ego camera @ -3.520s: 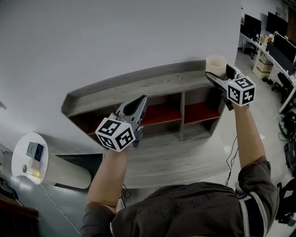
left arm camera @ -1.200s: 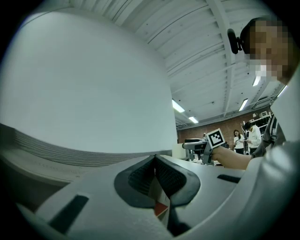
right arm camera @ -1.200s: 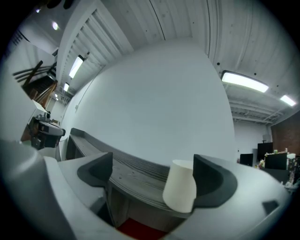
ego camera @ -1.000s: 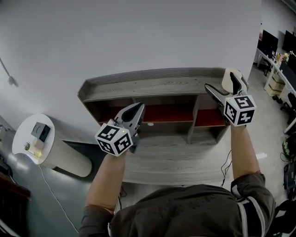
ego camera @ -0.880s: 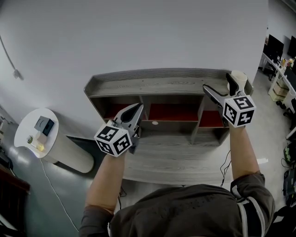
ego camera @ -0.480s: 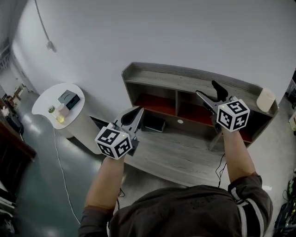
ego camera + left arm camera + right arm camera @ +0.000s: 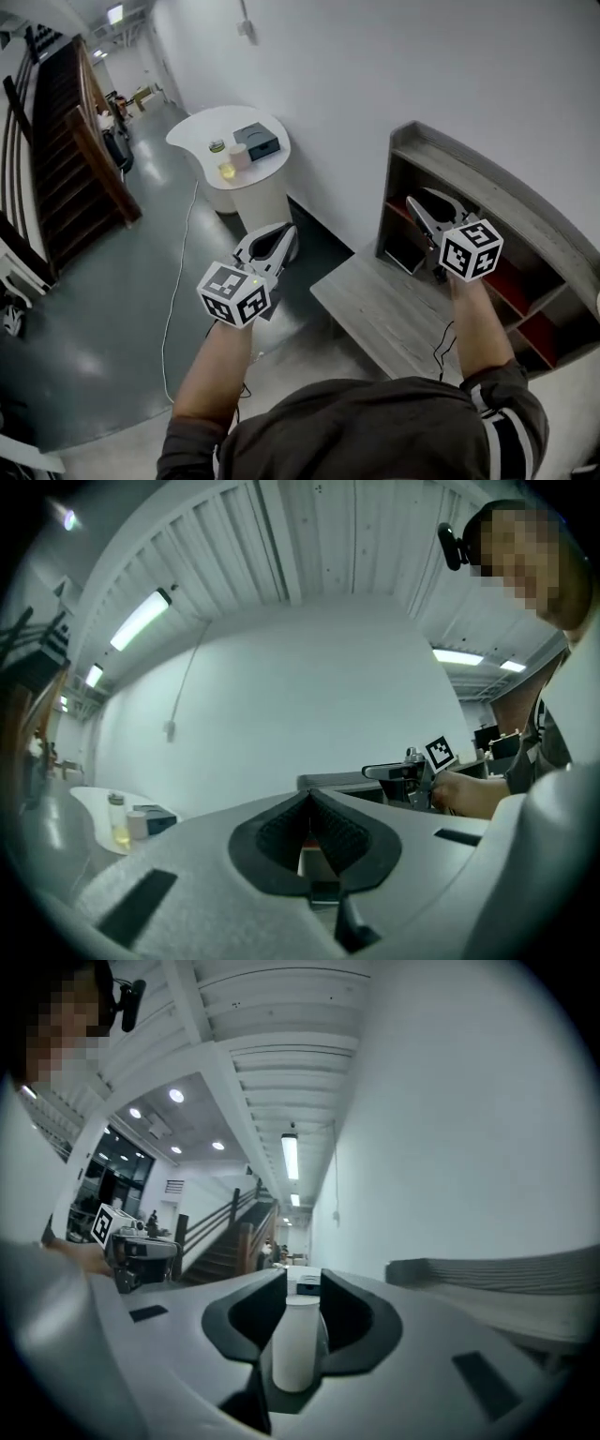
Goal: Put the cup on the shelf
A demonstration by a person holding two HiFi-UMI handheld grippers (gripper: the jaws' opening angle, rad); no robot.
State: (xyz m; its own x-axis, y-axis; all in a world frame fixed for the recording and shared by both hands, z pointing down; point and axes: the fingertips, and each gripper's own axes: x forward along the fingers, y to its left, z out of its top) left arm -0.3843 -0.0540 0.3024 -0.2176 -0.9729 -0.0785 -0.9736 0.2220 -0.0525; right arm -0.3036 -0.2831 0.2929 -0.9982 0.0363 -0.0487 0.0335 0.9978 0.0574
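Right gripper view: the right gripper (image 7: 302,1281) is closing, black jaws apart with only air between them. The left gripper (image 7: 309,795) is clenched tip to tip, empty. The right one hangs over the grey wooden shelf unit with red backs (image 7: 487,178), the left one beside it over the floor. The cup is in neither gripper, and I cannot tell where it stands. A round white table (image 7: 197,136) stands far left.
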